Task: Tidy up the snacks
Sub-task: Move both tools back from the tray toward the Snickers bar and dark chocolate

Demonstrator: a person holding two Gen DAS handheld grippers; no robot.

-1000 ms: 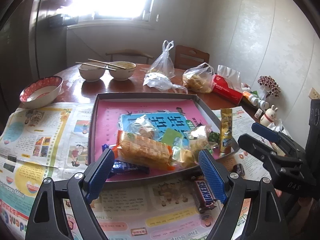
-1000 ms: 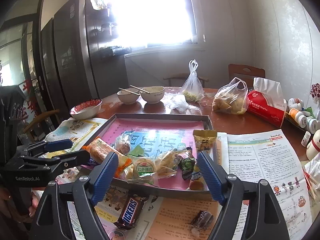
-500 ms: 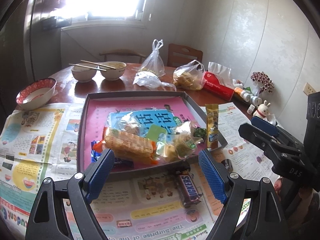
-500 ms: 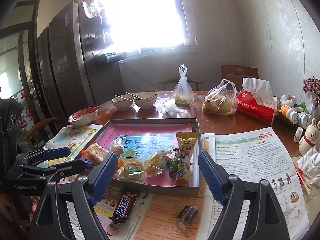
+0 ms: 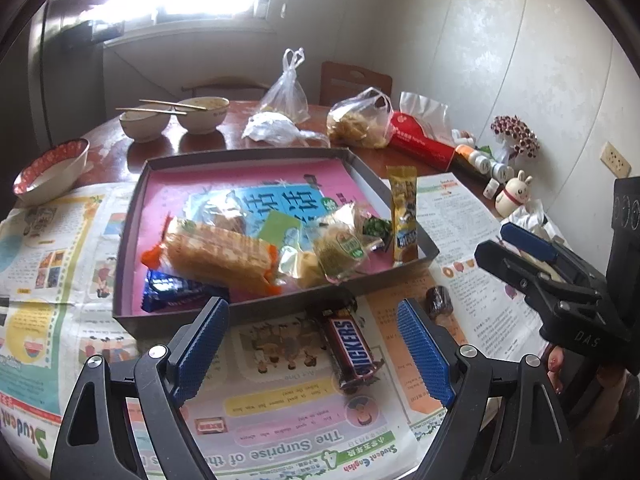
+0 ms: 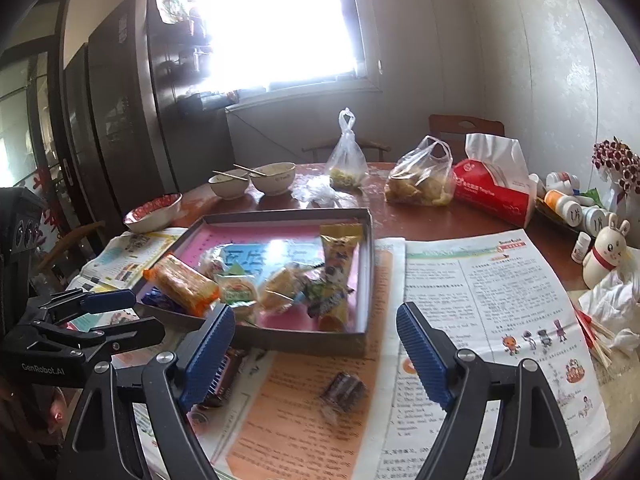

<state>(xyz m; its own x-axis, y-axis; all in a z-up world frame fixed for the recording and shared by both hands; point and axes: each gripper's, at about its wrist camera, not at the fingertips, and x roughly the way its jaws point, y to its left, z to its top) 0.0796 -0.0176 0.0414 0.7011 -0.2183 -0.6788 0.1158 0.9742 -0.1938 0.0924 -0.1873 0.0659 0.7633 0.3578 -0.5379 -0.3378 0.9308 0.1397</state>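
Two snacks lie loose on the newspaper (image 5: 280, 432) outside the grey tray (image 5: 248, 312): a Snickers bar (image 5: 352, 346) just beside the tray's near wall, and a small dark wrapped candy (image 6: 344, 391) a little to its right. The rest, including the orange-ended cracker pack (image 5: 220, 256) and the tall yellow packet (image 5: 404, 216) leaning at the right wall, sit heaped in the tray's near half. The step in hand looks like gathering the strays. To do it well, the left gripper (image 5: 312, 344) should come down with a finger on each long side of the bar and close across its narrow width, low enough to catch the bar but not the paper under it (a crease of newsprint caught in the grip would drag the whole sheet). The right gripper (image 6: 316, 354) can take the candy the same way, squeezing lightly since the wrapper looks soft. Both grippers are spread wide and hold nothing. Each is tilted down toward the table from the near edge, the left one framing the bar, the right one framing the candy, neither touching its target. They stand side by side, each showing at the edge of the other's view.
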